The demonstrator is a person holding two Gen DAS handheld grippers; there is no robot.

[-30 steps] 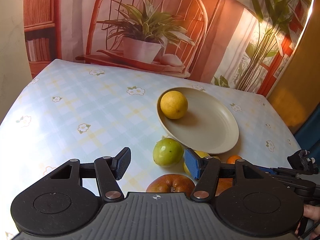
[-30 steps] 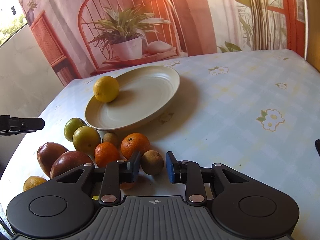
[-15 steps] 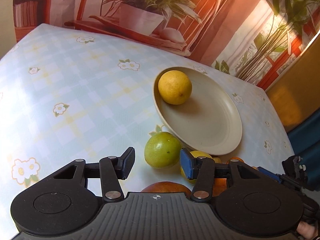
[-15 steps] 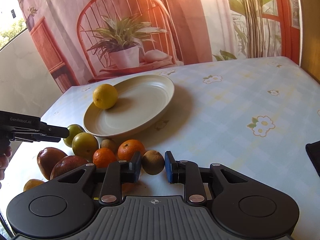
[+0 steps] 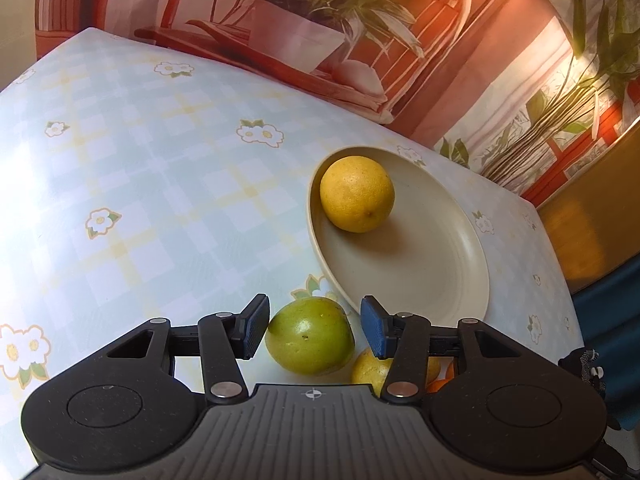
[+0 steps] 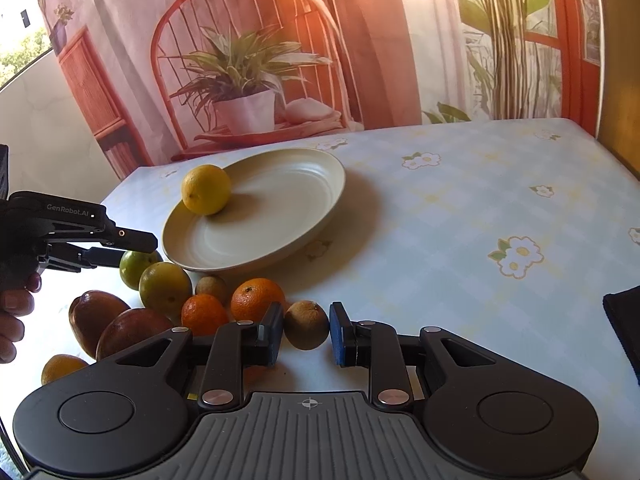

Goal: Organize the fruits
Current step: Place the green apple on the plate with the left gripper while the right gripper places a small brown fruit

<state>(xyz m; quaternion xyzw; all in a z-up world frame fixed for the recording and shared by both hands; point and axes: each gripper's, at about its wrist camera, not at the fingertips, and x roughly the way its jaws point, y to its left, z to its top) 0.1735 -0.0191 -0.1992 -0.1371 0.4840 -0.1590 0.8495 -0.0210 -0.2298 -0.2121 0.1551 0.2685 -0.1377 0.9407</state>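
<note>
Ahead of our left hand-held gripper point(image 5: 309, 330) the green fruit point(image 5: 310, 335) fills the gap between the open jaws, with the plate point(image 5: 432, 280) rim just beyond it. To its left we see bare tabletop point(image 5: 140, 184). Our right hand-held gripper point(image 6: 306, 332) straddles a brown fruit point(image 6: 306, 325); oranges point(image 6: 258, 299) crowd its left side, while to its right the tabletop lies open.

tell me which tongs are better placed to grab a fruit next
Both are close, but right: the right tongs bracket the brown fruit tightly. The left tongs straddle the green fruit more loosely.
</note>
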